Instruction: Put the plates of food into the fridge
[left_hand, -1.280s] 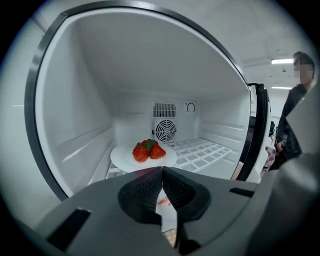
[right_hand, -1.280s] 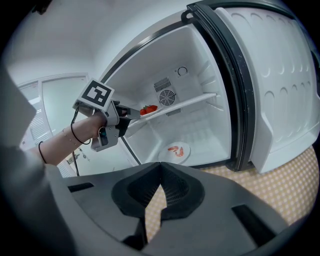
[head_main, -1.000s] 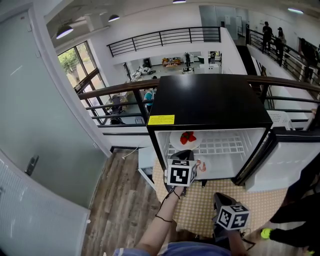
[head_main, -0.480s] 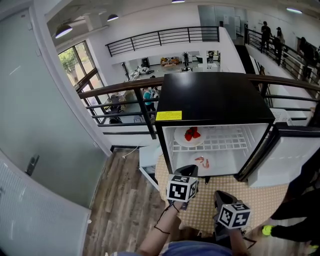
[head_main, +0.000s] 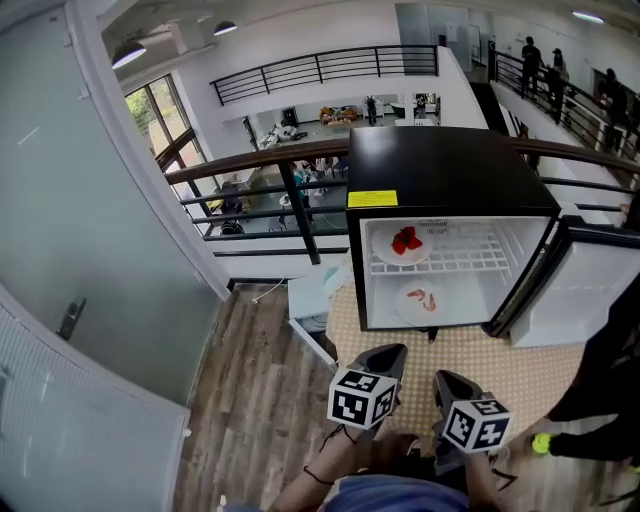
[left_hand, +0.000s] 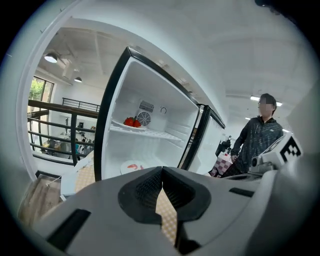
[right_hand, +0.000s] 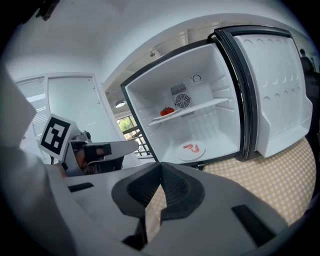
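Head view: fridge (head_main: 450, 190) open, door (head_main: 585, 295) swung right. Plate of red food (head_main: 402, 243) on wire shelf (head_main: 470, 255); plate of pink pieces (head_main: 422, 300) on fridge floor below it. Left hand-held gripper (head_main: 390, 352) and right hand-held gripper (head_main: 447, 380) side by side over checkered cloth (head_main: 500, 360), apart from fridge.

Gripper views only: each pair of jaws pressed together, nothing between. Round fan vent (right_hand: 182, 100) on back wall, not visible from head. Left gripper view alone: person in dark jacket (left_hand: 260, 137) standing beyond door.
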